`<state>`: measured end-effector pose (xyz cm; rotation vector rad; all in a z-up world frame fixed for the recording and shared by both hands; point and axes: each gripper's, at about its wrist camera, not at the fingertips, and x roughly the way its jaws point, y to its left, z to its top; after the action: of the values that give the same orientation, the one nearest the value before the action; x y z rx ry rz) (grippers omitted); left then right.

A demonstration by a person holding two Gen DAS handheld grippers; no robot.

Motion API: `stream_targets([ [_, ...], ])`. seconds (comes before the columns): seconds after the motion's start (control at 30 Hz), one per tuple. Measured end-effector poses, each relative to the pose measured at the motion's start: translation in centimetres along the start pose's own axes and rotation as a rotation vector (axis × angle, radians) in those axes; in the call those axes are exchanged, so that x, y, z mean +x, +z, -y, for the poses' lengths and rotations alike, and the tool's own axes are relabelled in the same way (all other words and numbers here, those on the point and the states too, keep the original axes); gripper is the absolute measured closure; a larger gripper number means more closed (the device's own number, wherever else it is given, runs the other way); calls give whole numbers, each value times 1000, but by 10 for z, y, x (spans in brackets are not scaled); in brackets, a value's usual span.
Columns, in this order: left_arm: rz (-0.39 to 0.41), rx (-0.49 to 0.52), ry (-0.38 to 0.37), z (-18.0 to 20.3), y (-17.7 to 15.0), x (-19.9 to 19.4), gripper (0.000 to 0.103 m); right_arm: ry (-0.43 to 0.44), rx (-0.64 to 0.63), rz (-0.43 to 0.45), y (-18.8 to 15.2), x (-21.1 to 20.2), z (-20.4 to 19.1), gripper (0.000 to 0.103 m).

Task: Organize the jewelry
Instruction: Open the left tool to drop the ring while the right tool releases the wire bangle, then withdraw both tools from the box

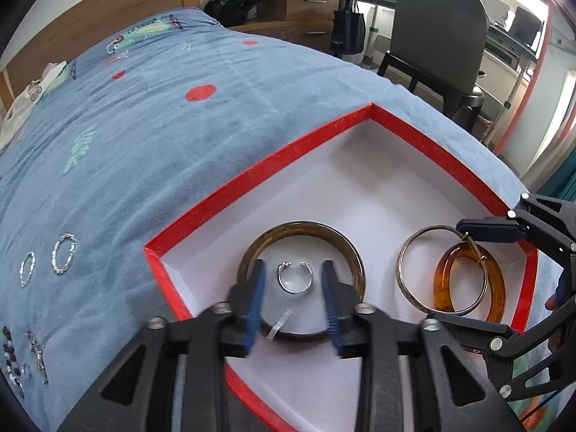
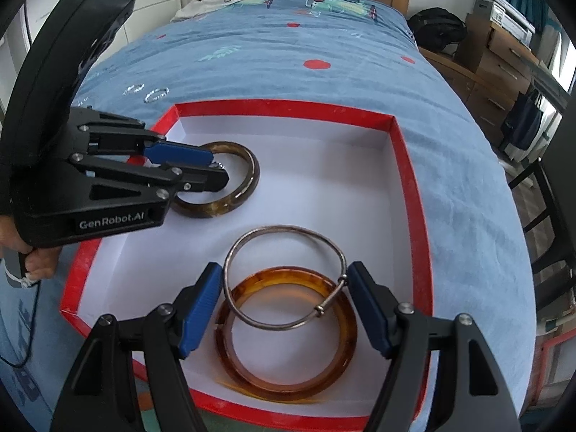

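A red-rimmed box (image 1: 252, 176) with a white floor lies on the bed. Inside it rests a dark brown bangle (image 1: 306, 225), and a small open silver ring (image 1: 293, 291) lies on the floor within that bangle. My left gripper (image 1: 293, 264) hangs over the ring, open, its blue pads clear of it on both sides. To the right, a thin silver bangle (image 2: 280, 230) leans on an amber bangle (image 2: 288, 388). My right gripper (image 2: 284, 270) spans the silver bangle, and its pads touch it on both sides. The left gripper (image 2: 219, 167) shows at the left of the right wrist view.
Several silver rings (image 1: 64, 253) and beaded pieces (image 1: 10, 360) lie on the blue bedspread (image 1: 162, 144) left of the box. A dark chair (image 1: 439, 28) and wooden drawers stand beyond the bed's right edge. A hand (image 2: 39, 262) holds the left gripper's handle.
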<state>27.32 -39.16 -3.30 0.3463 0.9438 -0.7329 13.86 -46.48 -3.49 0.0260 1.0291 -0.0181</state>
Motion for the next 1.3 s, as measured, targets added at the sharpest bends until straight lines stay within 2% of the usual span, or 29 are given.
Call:
stream_targets([
  [0.23, 15, -9, 36, -10, -1, -25, 65, -20, 35, 14, -8, -28, 3, 33],
  [0.47, 50, -47, 43, -17, -18, -78, 60, -55, 98, 62, -20, -87, 5, 33],
  [0.57, 77, -80, 46, -21, -33, -109, 53, -66, 127, 91, -26, -114, 0, 33],
  [0.67, 107, -112, 59, -24, -52, -142, 40, -76, 158, 107, -30, -135, -8, 33],
  [0.97, 168, -174, 165, -52, -115, -226, 37, -53, 166, 205, -30, -187, -73, 33],
  [1.3, 239, -290, 337, -127, -192, -314, 37, -21, 145, 319, -12, -219, -147, 33],
])
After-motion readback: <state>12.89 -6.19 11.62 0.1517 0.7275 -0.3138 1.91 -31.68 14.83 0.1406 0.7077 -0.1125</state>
